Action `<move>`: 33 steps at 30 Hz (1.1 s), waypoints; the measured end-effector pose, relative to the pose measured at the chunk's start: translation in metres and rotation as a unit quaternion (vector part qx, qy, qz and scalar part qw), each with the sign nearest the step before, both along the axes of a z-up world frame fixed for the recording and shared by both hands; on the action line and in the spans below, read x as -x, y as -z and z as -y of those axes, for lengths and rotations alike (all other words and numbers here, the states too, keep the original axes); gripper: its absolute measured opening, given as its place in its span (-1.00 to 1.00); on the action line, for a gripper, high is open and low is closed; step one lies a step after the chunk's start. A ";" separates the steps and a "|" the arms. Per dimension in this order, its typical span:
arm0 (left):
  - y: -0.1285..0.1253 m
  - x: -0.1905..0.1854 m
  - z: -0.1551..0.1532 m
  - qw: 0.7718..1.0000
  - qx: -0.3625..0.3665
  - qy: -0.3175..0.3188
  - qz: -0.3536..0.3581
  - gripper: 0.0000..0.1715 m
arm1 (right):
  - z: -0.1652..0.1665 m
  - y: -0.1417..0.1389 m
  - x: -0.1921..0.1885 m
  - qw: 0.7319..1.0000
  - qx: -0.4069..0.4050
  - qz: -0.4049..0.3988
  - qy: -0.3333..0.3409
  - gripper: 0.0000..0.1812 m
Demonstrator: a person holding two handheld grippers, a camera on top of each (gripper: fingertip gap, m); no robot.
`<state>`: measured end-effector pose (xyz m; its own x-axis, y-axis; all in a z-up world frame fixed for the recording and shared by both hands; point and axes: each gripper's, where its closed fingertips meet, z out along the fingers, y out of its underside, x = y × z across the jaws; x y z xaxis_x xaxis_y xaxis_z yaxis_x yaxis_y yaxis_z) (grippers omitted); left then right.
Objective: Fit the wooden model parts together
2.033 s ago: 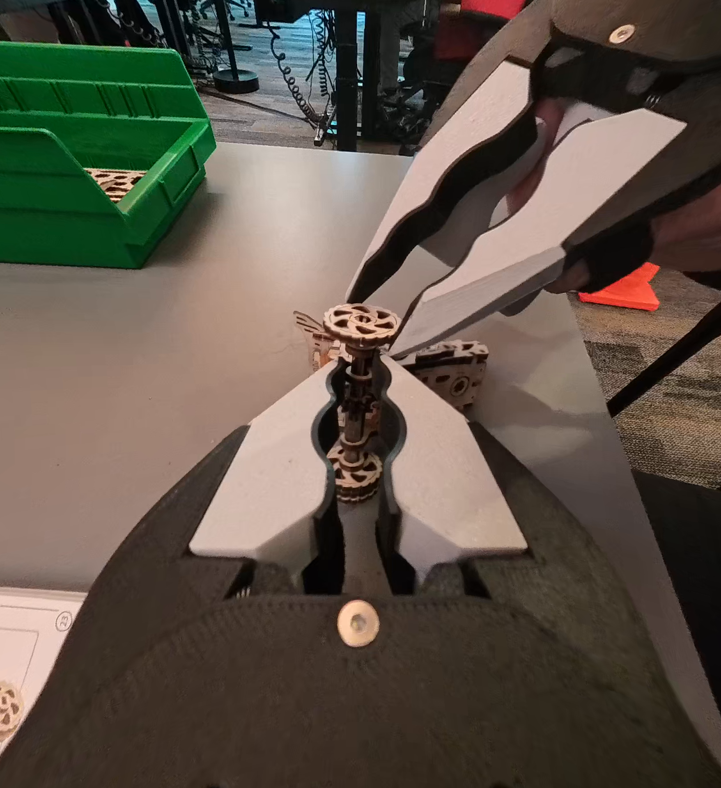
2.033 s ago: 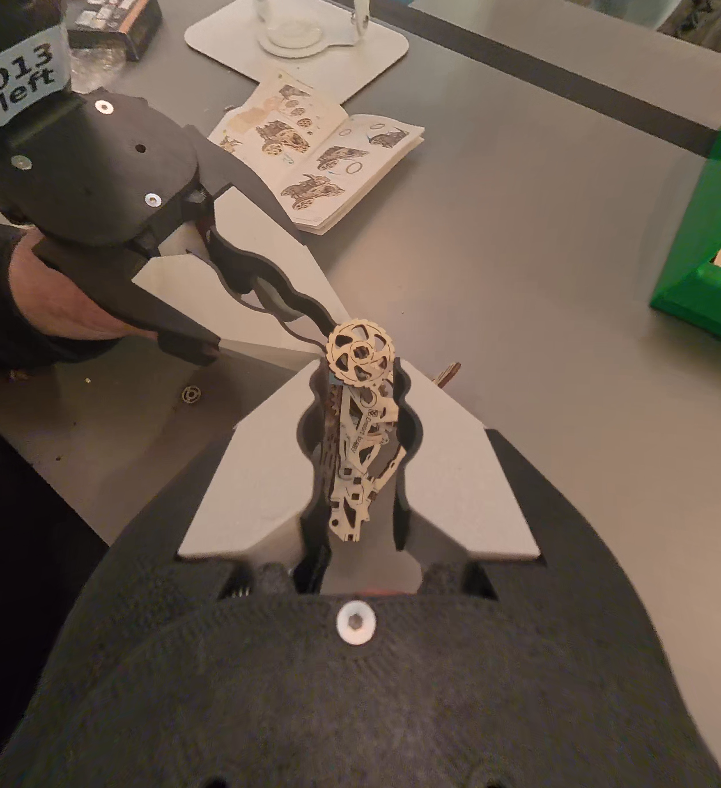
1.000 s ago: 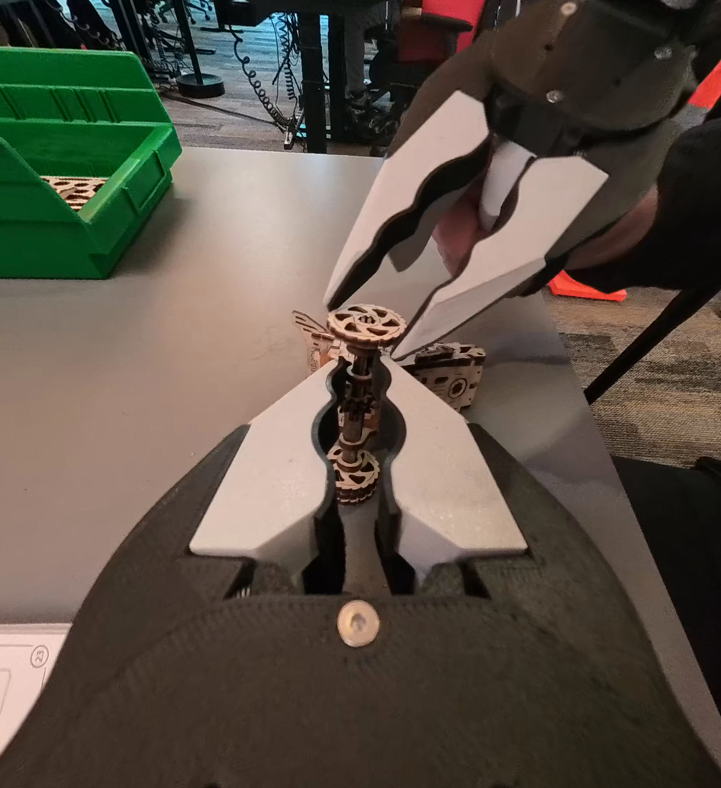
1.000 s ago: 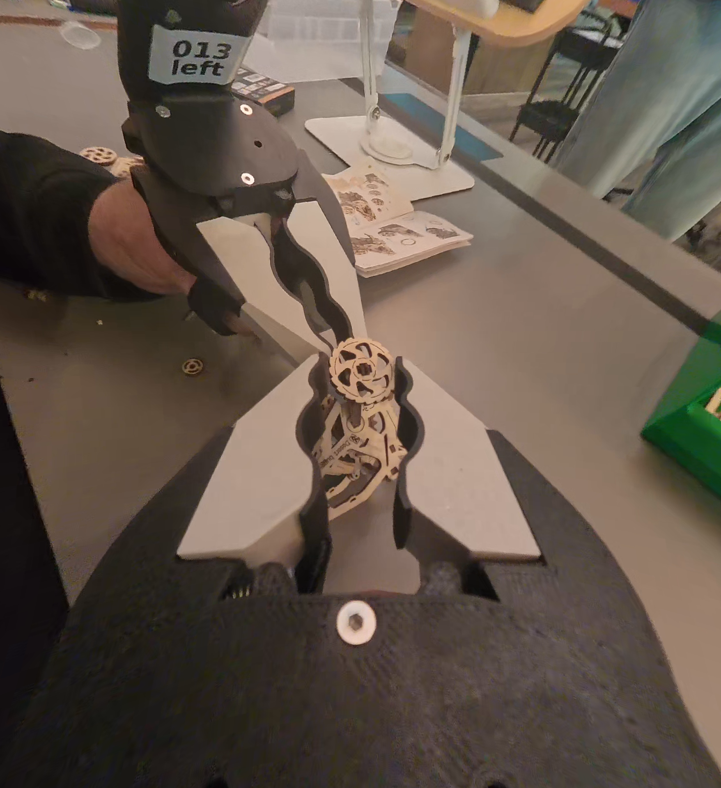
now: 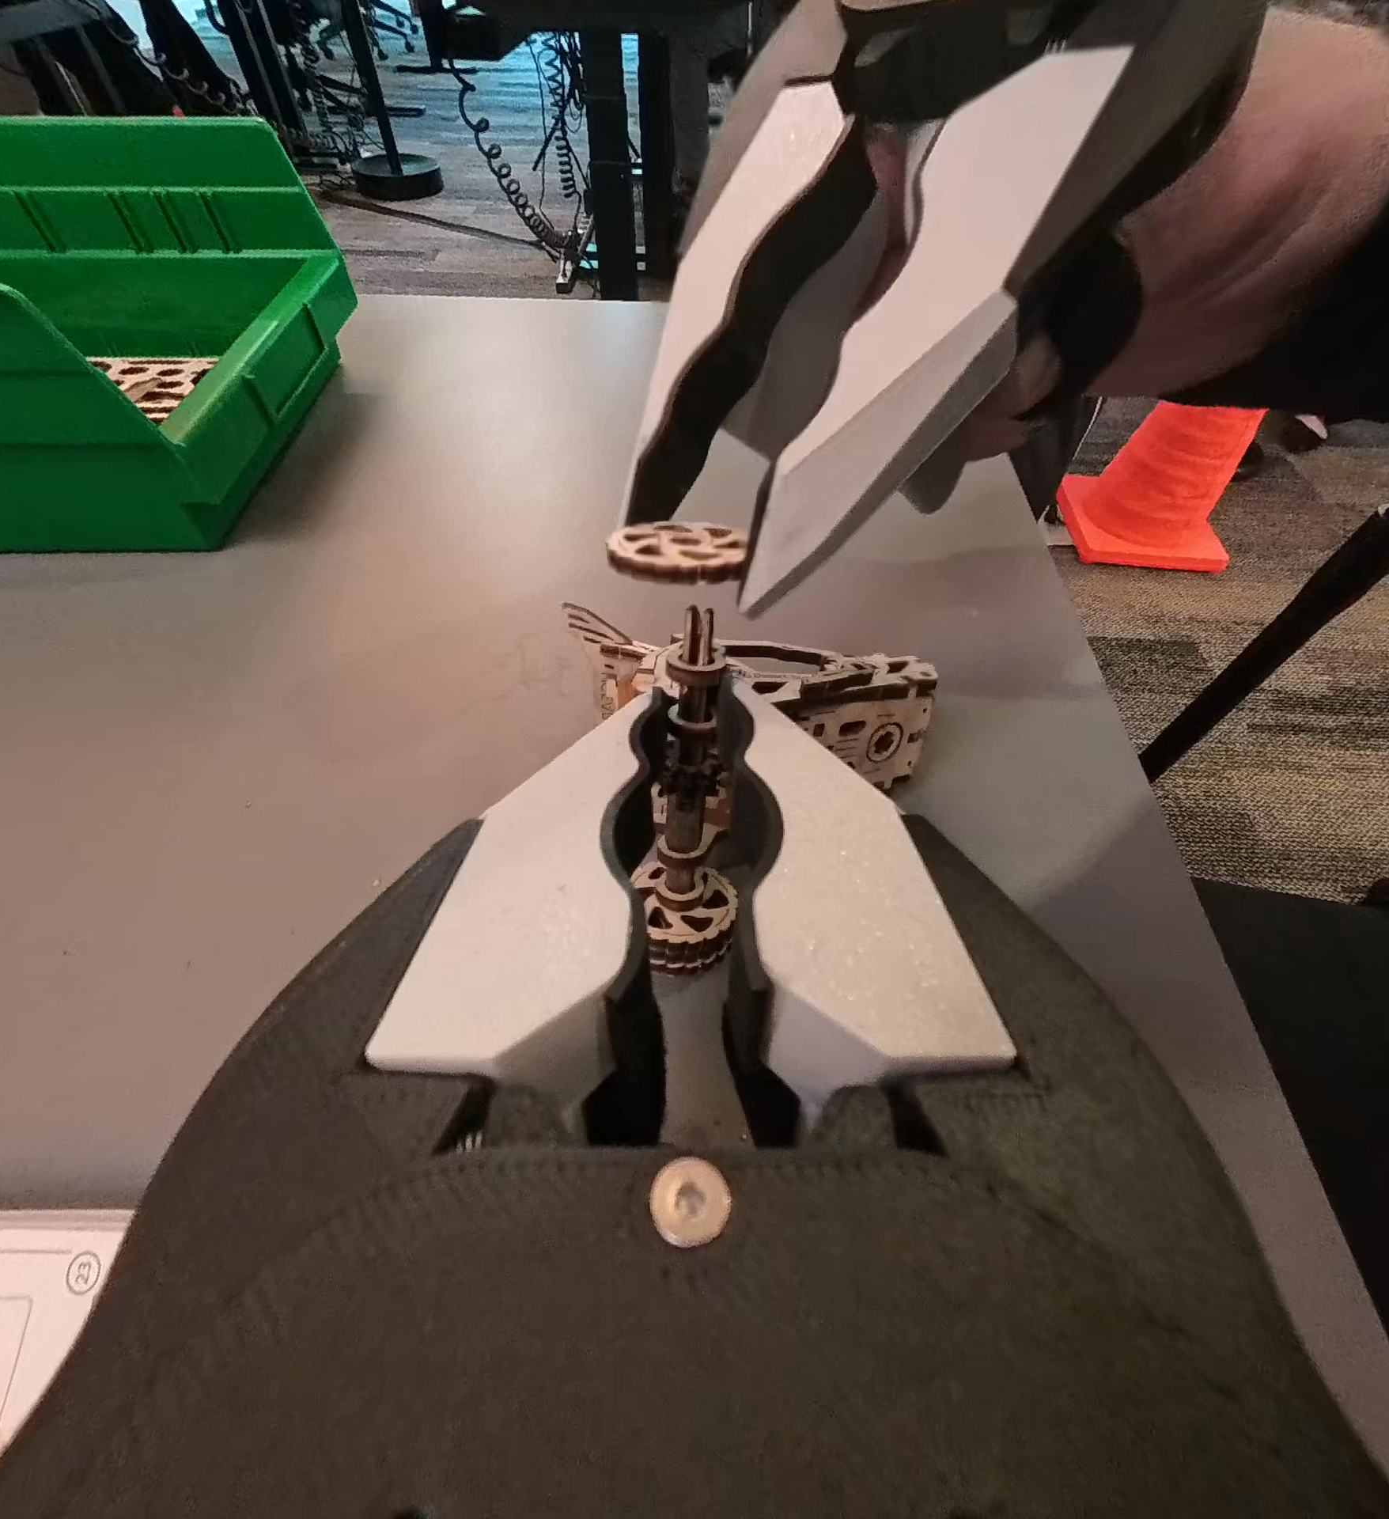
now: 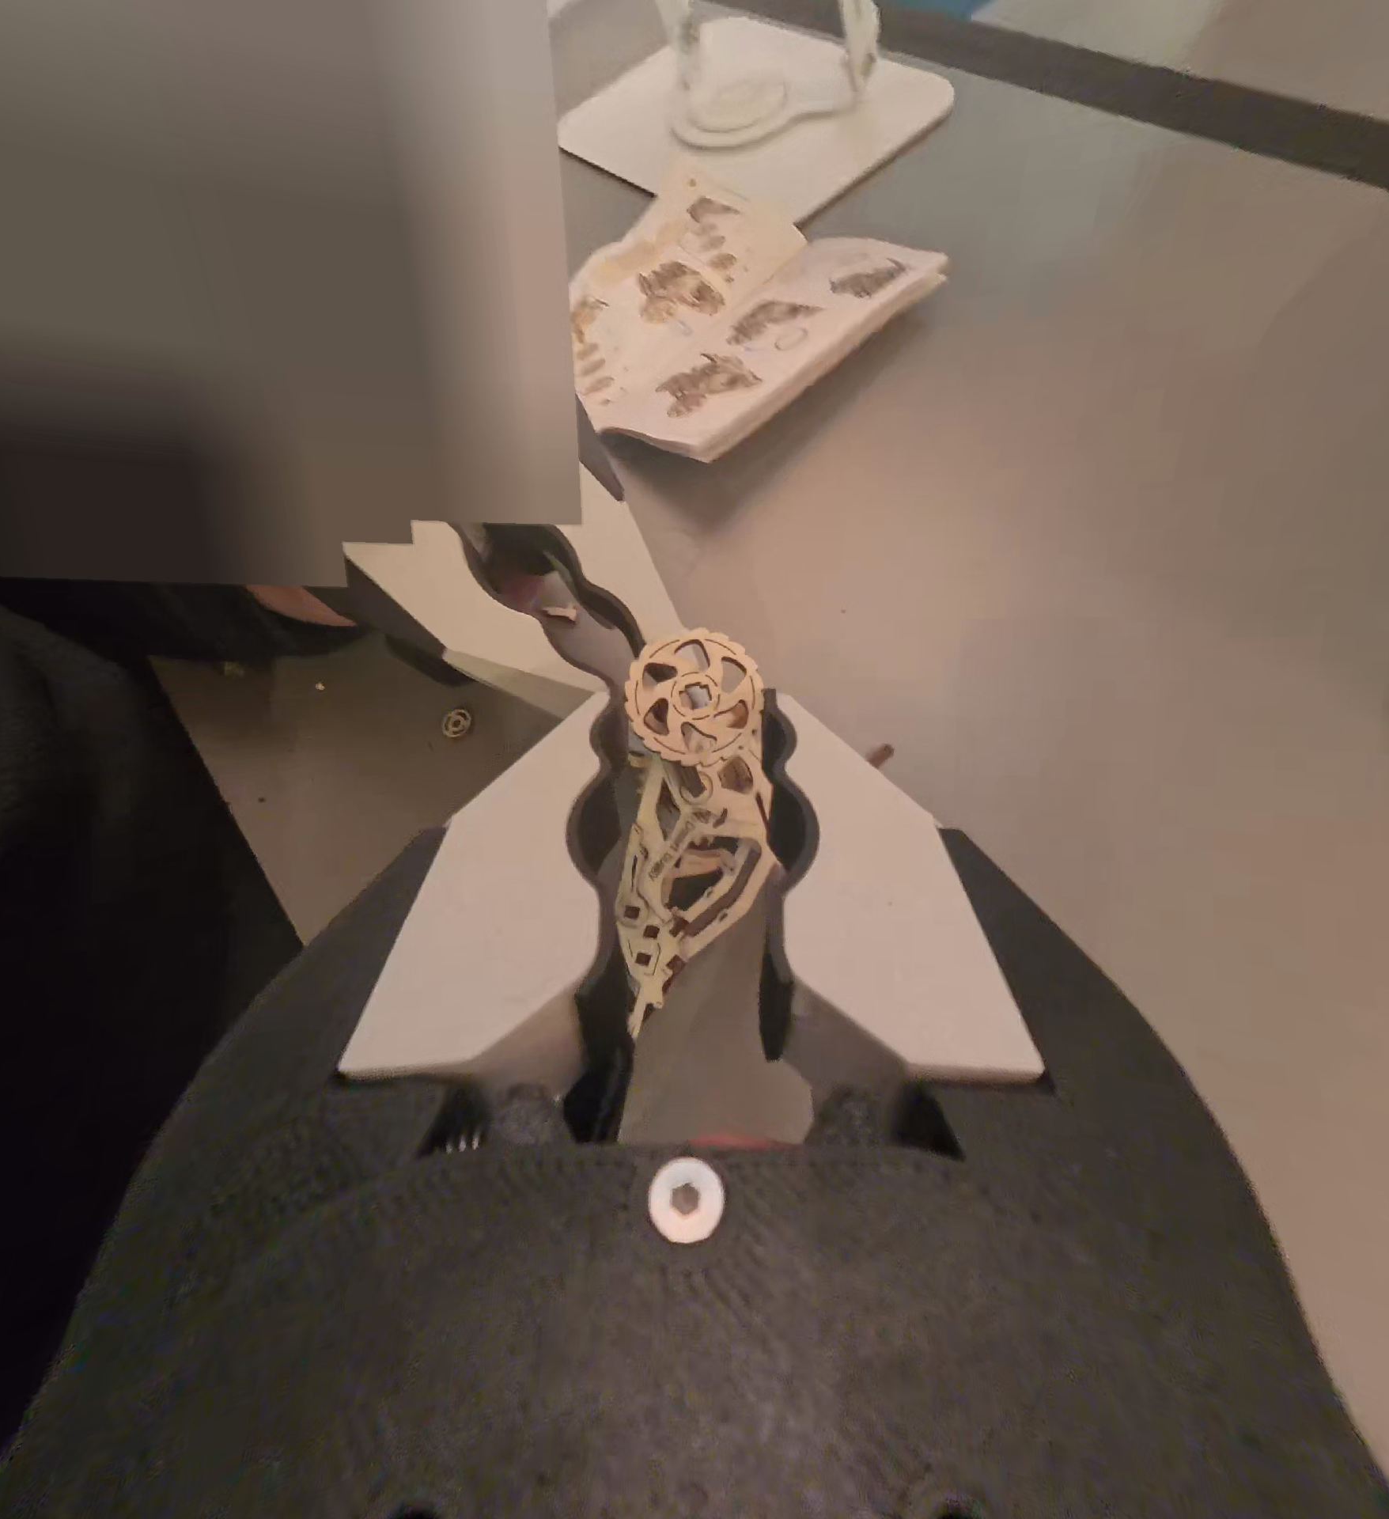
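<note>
My left gripper [image 5: 695, 699] is shut on a wooden axle [image 5: 689, 789] with a small gear [image 5: 683, 912] near its lower end; the axle stands upright and its split tip is bare. My right gripper [image 5: 699, 551] is shut on a flat wooden gear wheel [image 5: 679, 552] and holds it level, a little above the axle tip and apart from it. In the right wrist view the wheel [image 6: 693, 699] sits at my right gripper's [image 6: 687, 707] tips. A partly built wooden model body [image 5: 847, 715] lies on the grey table [image 5: 264, 740] behind the axle.
A green bin [image 5: 124, 329] holding wooden sheets stands at the far left. An open instruction booklet [image 6: 757, 329] and a white stand base [image 6: 757, 107] lie farther off. A small loose ring [image 6: 455, 723] lies on the table. The table edge runs close on the right, with an orange cone [image 5: 1151, 493] beyond. The tips of both grippers are at nearly the same place.
The gear wheel sat on top of the axle before. Now it has come off and risen with my right gripper, leaving a gap above the bare axle tip.
</note>
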<state>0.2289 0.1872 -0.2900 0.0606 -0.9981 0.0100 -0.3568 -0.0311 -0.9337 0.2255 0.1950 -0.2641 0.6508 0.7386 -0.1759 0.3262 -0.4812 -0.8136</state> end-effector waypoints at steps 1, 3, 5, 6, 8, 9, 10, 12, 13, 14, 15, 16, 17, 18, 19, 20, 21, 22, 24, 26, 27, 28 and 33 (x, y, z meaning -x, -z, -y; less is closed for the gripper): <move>0.000 0.000 0.000 1.000 -0.002 -0.002 0.000 -0.90 | 0.000 0.003 -0.001 1.000 0.012 0.000 0.019 -0.68; 0.000 0.000 0.000 1.000 -0.009 -0.007 -0.001 -0.90 | 0.001 0.004 0.002 0.997 0.035 -0.018 0.059 -0.66; 0.000 -0.001 0.000 1.000 -0.016 -0.013 -0.002 -0.90 | 0.003 0.005 0.006 0.994 0.051 -0.026 0.094 -0.66; 0.000 -0.001 0.000 1.000 -0.018 -0.016 -0.002 -0.90 | 0.003 0.005 0.007 0.992 0.055 -0.032 0.112 -0.66; 0.000 -0.001 0.000 0.999 -0.026 -0.021 -0.004 -0.90 | 0.003 0.005 0.008 0.987 0.062 -0.037 0.141 -0.66; 0.000 -0.001 0.000 0.999 -0.031 -0.023 -0.005 -0.90 | 0.003 0.005 0.008 0.985 0.066 -0.039 0.155 -0.66; 0.000 -0.001 0.000 0.999 -0.037 -0.026 -0.006 -0.90 | 0.003 0.005 0.008 0.983 0.070 -0.041 0.168 -0.66; 0.000 -0.001 0.001 0.998 -0.047 -0.029 -0.009 -0.90 | 0.003 0.006 0.007 0.978 0.069 -0.036 0.194 -0.66; 0.000 -0.002 0.001 0.998 -0.049 -0.029 -0.009 -0.90 | 0.003 0.006 0.006 0.976 0.065 -0.026 0.206 -0.66; -0.001 -0.001 0.001 0.998 -0.050 -0.029 -0.009 -0.90 | 0.003 0.006 0.006 0.974 0.065 -0.019 0.217 -0.66; -0.001 -0.002 0.001 0.998 -0.051 -0.029 -0.009 -0.90 | 0.003 0.006 0.006 0.972 0.065 -0.012 0.225 -0.66; -0.001 -0.002 0.001 0.998 -0.053 -0.030 -0.009 -0.90 | 0.004 0.006 0.005 0.971 0.063 0.000 0.232 -0.66; -0.001 -0.002 0.001 0.998 -0.057 -0.031 -0.010 -0.90 | 0.004 0.007 0.003 0.969 0.059 0.010 0.238 -0.66; -0.001 -0.002 0.002 0.998 -0.062 -0.031 -0.011 -0.90 | 0.003 0.005 0.002 0.968 0.055 0.009 0.246 -0.66; -0.001 -0.003 0.003 0.997 -0.065 -0.030 -0.012 -0.91 | 0.004 0.005 0.003 0.967 0.057 0.004 0.250 -0.66; -0.001 -0.003 0.003 0.997 -0.066 -0.031 -0.012 -0.91 | 0.004 0.006 0.004 0.965 0.062 0.000 0.256 -0.66; -0.001 -0.003 0.003 0.997 -0.068 -0.031 -0.013 -0.91 | 0.004 0.006 0.004 0.963 0.064 -0.004 0.262 -0.66; -0.001 -0.003 0.003 0.997 -0.069 -0.031 -0.013 -0.91 | 0.004 0.006 0.004 0.961 0.070 -0.010 0.268 -0.66; -0.001 -0.003 0.003 0.997 -0.074 -0.033 -0.014 -0.91 | 0.005 0.006 0.002 0.958 0.071 -0.009 0.278 -0.66; -0.001 -0.003 0.003 0.996 -0.078 -0.033 -0.015 -0.91 | 0.006 0.007 0.002 0.953 0.074 -0.021 0.292 -0.66; -0.001 -0.003 0.003 0.996 -0.080 -0.033 -0.015 -0.91 | 0.006 0.007 0.002 0.952 0.075 -0.024 0.297 -0.66; -0.001 -0.003 0.003 0.996 -0.083 -0.034 -0.016 -0.91 | 0.006 0.007 0.002 0.950 0.074 -0.023 0.302 -0.66; -0.001 -0.003 0.001 0.994 -0.099 -0.045 -0.021 -0.91 | 0.006 0.007 0.005 0.937 0.094 -0.066 0.330 -0.66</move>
<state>0.2318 0.1860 -0.2886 0.1457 -0.9710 -0.1896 -0.3992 0.1177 -0.9093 0.2208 0.1889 -0.2709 0.9182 0.1317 -0.3736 -0.1901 -0.6809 -0.7072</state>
